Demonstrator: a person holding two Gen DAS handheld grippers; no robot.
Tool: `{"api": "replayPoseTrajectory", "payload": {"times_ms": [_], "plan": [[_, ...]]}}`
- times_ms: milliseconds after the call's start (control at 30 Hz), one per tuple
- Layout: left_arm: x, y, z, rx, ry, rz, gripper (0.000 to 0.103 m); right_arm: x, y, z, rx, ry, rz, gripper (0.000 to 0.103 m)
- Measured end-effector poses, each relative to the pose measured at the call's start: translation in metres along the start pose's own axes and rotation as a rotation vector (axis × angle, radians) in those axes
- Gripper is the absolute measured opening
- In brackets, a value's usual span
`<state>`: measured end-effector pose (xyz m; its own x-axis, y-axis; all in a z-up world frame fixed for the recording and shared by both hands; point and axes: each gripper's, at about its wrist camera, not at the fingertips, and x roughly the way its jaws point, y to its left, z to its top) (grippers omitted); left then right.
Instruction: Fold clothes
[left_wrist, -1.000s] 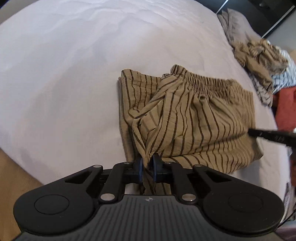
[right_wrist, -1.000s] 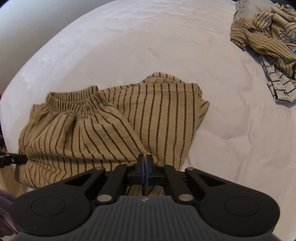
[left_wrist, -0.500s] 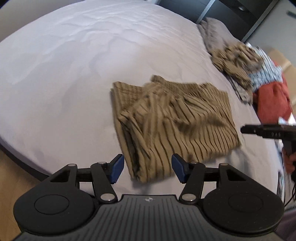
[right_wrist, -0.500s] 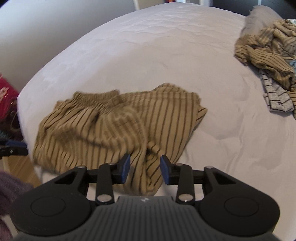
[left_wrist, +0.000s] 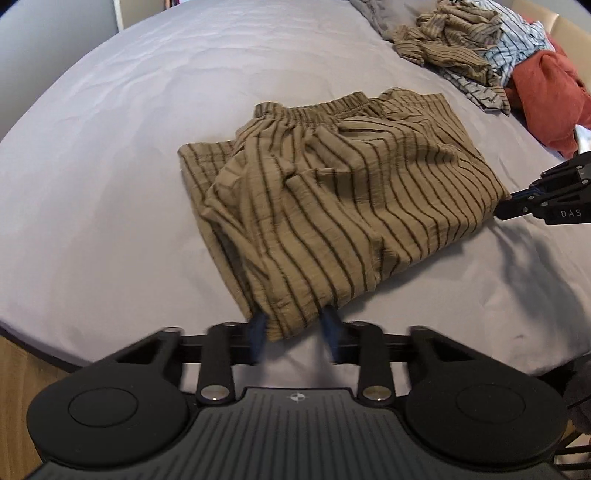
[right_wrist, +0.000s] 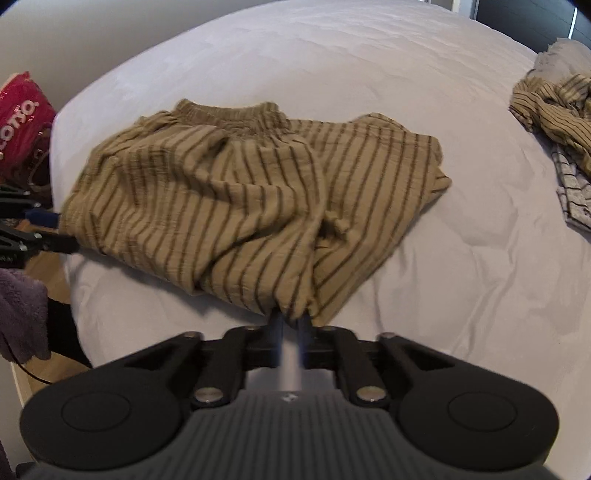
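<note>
Tan shorts with dark stripes lie folded on the white bed, waistband at the far side; they also show in the right wrist view. My left gripper is at the near hem, jaws partly open around a cloth corner, blue pads blurred. My right gripper is at the opposite near corner, jaws narrowly apart with the hem between them. Each gripper shows at the edge of the other's view: the right one, the left one.
A pile of unfolded clothes lies at the far right of the bed, striped, checked and red pieces; it also shows in the right wrist view. A red package stands off the bed's left edge. Wooden floor lies below the bed's edge.
Both grippers let go of the shorts and opened wide half a second ago. Now both have moved back in to the near hem and their jaws have narrowed around it.
</note>
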<state>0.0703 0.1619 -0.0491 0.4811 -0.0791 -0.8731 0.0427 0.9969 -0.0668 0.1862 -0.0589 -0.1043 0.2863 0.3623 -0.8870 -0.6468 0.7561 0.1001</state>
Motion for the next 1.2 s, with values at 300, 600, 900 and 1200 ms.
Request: {"api": "replayPoseTrajectory", "payload": {"times_ms": [300,600,900,1200], "plan": [[0.000,0.015,-0.004,-0.046,0.051,0.002,0.005,0.004,-0.013,0.006,0.038,0.057,-0.111,0.001],[-0.002,0.028,-0.006,-0.074,0.073,-0.010,0.027,0.018,-0.012,-0.001,0.037,0.121,-0.153,0.006],[-0.041,0.061,0.008,-0.288,-0.100,-0.129,0.067,-0.018,-0.050,0.007,0.171,0.035,-0.156,0.060],[-0.008,0.076,0.029,-0.481,-0.176,-0.160,0.072,-0.017,-0.083,0.033,0.499,-0.166,0.065,0.099]]}}
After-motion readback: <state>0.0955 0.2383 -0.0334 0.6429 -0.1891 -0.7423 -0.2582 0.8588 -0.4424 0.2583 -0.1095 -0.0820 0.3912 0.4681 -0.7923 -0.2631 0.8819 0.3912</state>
